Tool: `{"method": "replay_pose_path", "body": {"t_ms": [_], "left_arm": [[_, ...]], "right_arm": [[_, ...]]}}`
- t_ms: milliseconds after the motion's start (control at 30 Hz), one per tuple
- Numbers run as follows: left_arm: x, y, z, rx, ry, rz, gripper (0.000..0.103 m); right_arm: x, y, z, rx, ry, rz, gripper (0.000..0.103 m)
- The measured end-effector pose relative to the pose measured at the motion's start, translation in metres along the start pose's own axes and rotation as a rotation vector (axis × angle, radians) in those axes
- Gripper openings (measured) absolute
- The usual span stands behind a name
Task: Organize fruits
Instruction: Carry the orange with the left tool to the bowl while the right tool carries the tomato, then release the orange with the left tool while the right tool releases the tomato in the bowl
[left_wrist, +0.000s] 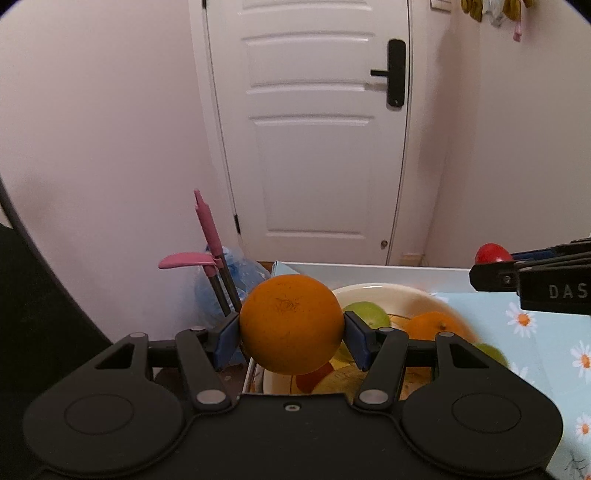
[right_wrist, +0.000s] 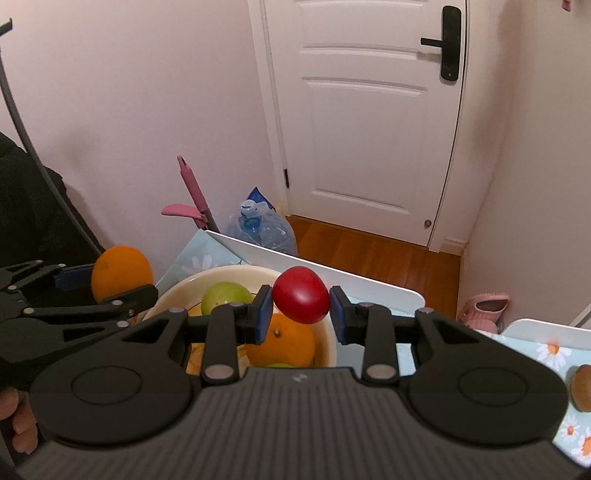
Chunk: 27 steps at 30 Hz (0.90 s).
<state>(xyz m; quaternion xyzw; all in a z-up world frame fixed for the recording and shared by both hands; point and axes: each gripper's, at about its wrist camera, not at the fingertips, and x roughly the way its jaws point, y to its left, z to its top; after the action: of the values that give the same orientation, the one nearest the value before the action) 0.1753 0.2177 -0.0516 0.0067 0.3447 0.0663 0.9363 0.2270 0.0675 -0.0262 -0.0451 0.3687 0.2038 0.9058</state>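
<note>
Partly done, by the look of it. Left gripper (left_wrist: 291, 334) clamped half-wide on an orange (left_wrist: 291, 323), held between the pads. Right gripper (right_wrist: 300, 308) pinching a red fruit (right_wrist: 301, 294) likewise. Below and beyond both sets of fingers: cream bowl (right_wrist: 177, 291) already holding green and orange fruit. Both carried pieces not yet set down; a brown fruit (right_wrist: 583, 387) waiting right of the right fingers.

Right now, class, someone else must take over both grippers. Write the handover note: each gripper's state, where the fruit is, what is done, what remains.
Left gripper: shut on an orange, held beside the bowl.
Right gripper: shut on a red fruit, held above the bowl.
Bowl: already holds a green fruit and a second orange.
Left to do: place both held fruits; a brown fruit lies on the flowered cloth.
</note>
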Motion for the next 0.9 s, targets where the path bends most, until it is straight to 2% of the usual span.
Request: {"method": "replay_pose_path", "body": {"t_ms": [400, 467, 533, 567, 900], "left_arm": [[0.041, 0.002, -0.004, 0.03, 0.061, -0.043, 0.065], [0.041, 0.003, -0.005, 0.031, 0.062, -0.053, 0.07], [0.033, 0.004, -0.003, 0.041, 0.019, -0.051, 0.095], [0.029, 0.004, -0.002, 0.048, -0.001, -0.045, 0.097], [0.002, 0.008, -0.005, 0.049, -0.01, -0.026, 0.097]], "right_arm": [[0.024, 0.005, -0.002, 0.024, 0.025, -0.029, 0.048], [0.025, 0.005, -0.003, 0.025, 0.027, -0.031, 0.048], [0.025, 0.005, -0.002, 0.023, 0.028, -0.032, 0.048], [0.025, 0.005, -0.001, 0.022, 0.028, -0.032, 0.048], [0.027, 0.011, 0.009, -0.028, 0.028, 0.007, 0.048]]}}
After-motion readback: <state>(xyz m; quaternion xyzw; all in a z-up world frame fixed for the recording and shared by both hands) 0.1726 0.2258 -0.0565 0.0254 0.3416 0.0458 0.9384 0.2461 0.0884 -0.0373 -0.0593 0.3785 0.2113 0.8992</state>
